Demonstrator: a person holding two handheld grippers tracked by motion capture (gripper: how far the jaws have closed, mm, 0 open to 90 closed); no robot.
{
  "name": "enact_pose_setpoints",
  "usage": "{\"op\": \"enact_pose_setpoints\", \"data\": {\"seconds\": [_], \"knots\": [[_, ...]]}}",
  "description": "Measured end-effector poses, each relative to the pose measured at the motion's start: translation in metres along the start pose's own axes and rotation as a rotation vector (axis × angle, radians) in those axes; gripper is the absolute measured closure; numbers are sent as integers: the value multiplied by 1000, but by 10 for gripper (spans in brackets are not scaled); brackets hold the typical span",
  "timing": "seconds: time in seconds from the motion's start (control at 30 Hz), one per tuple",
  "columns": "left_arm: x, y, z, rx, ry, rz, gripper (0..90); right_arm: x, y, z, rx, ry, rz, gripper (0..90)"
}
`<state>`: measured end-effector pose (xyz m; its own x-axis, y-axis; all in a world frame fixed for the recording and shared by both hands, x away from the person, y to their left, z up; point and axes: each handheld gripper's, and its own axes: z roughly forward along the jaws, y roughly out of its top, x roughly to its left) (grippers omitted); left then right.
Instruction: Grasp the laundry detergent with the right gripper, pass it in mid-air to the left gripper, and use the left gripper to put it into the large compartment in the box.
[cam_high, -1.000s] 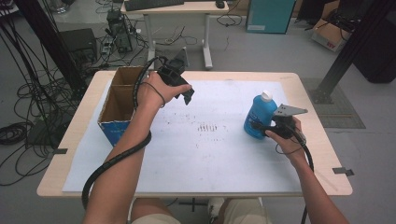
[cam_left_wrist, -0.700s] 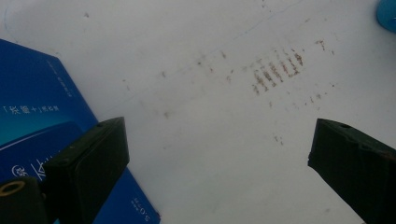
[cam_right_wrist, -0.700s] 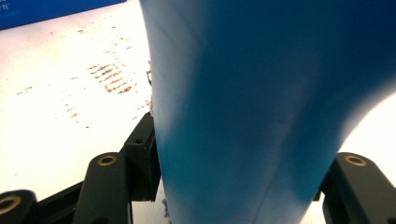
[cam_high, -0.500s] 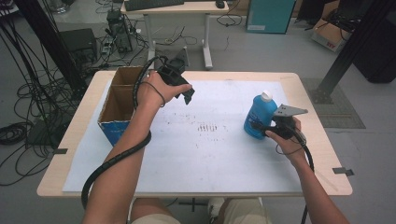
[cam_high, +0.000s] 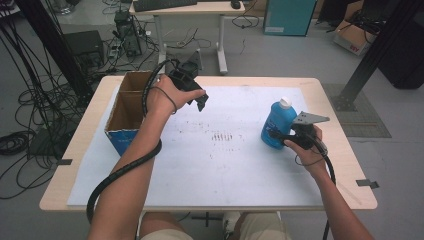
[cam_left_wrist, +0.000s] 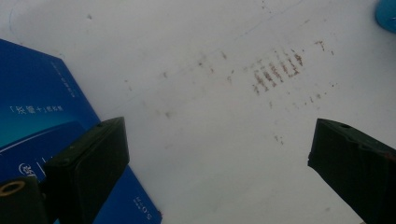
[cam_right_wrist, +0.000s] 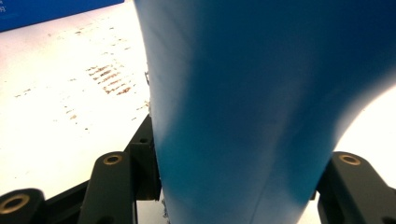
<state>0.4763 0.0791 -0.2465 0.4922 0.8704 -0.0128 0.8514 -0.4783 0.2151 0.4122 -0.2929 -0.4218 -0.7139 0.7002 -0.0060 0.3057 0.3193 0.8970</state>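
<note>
Little differs from a second ago: both hands sit where they sat, and the bottle (cam_high: 277, 125) stands on the same spot, equally upright. The one change is at the right gripper (cam_high: 280, 136), whose fingers (cam_right_wrist: 142, 158) have just been closing with the bottle between them; they now press on either side of its lower body, one at the left flank and one at the right in the right gripper view.

The bottle is blue with a white cap (cam_high: 284, 103). It stands on the white sheet (cam_high: 210, 170) that covers the tabletop (cam_high: 345, 155), toward the right side, well apart from the cardboard box (cam_high: 125, 112) at the left edge. Its long axis runs vertically, cap up and base on the sheet, with no clear lean. The right gripper reaches it from the person's side at a low level.

The left gripper (cam_high: 200, 102) hangs above the sheet just right of the box, angled downward. Its fingers (cam_left_wrist: 88, 161) stand wide apart and hold nothing; between them the left gripper view shows bare sheet with brownish smudges (cam_left_wrist: 275, 70), and the blue printed side of the box lies behind the left finger.
</note>
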Motion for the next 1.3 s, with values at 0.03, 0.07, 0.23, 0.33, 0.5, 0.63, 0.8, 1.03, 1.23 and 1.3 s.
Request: {"op": "enact_pose_setpoints", "data": {"seconds": [0.03, 0.07, 0.23, 0.33, 0.5, 0.63, 0.8, 1.03, 1.23, 1.3], "knots": [[0, 0, 0, -3, 1, 0, 52, 0, 0, 0, 1, 1, 1, 434], [0, 0, 0, -3, 1, 0, 52, 0, 0, 0, 1, 1, 1, 434], [0, -1, -3, -4, -2, -1, 52, 0, 0, 0, 0, 2, -2, 435], [0, -1, -3, -7, -1, 2, 52, 0, 0, 0, -2, 1, -1, 435], [-1, -2, -5, -17, -3, 3, 52, 0, 0, 0, -1, 1, 1, 434], [-1, -2, -5, -18, -6, 2, 52, 0, 0, 0, -2, 0, 1, 434], [-1, -3, -7, -19, -6, 6, 52, 0, 0, 0, -2, 1, 2, 434], [0, -4, -11, -23, -1, 6, 52, 0, 0, 0, -3, 1, -2, 435], [0, -4, -13, -26, 3, 11, 52, 0, 0, 0, -2, 0, -2, 436], [0, -4, -13, -27, 3, 10, 53, 0, 0, 0, -2, 0, -3, 436]]}}
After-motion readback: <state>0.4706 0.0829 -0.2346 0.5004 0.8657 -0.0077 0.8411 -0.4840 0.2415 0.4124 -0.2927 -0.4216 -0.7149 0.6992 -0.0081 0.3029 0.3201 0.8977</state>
